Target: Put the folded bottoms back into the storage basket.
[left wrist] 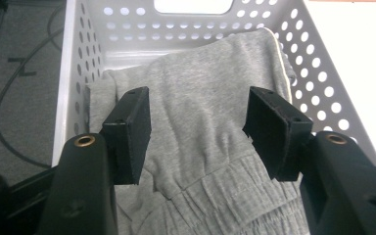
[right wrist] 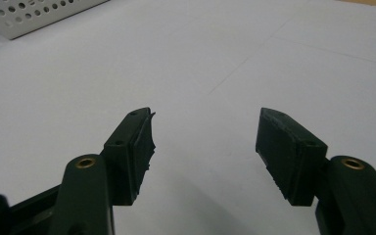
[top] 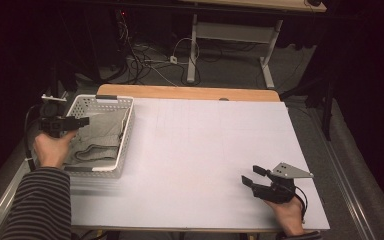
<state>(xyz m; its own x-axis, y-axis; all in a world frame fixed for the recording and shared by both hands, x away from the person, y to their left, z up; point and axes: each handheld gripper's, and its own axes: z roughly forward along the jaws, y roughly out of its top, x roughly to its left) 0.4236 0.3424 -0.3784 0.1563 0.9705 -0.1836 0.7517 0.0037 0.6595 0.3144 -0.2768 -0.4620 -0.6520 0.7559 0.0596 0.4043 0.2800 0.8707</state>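
Left gripper (left wrist: 198, 122): was held above the near end of the white perforated basket (left wrist: 318, 83), pointing down into it; in the high view the left gripper (top: 62, 122) sat at the basket's left rim, in the person's left hand (top: 52, 150).
Left jaw state: spread apart, with nothing pinched between the pads; no pad was pressing on fabric.
Grey garment (left wrist: 200, 93): lay crumpled inside the basket, covering most of its floor; one edge rode up against the right-hand wall in the left gripper view.
Garment relative to left jaws: directly below and beyond the gap between the two jaws, apart from both pads; its gathered, elastic-looking band lay nearest the camera, under the jaw roots.
Basket position: at the left edge of the white table top (top: 205, 160), as seen in the high view, with the garment (top: 97, 135) visible inside.
Right gripper (right wrist: 203, 142): rested low over bare table top near the front right corner; the right gripper (top: 254, 177) was held in the person's right hand (top: 287, 212).
Right jaw state: spread apart, holding nothing.
Garment relative to right jaws: well apart; a corner of the basket (right wrist: 39, 14) showed at the far upper left of the right gripper view.
Sleeve (top: 40, 205): striped, on the left forearm.
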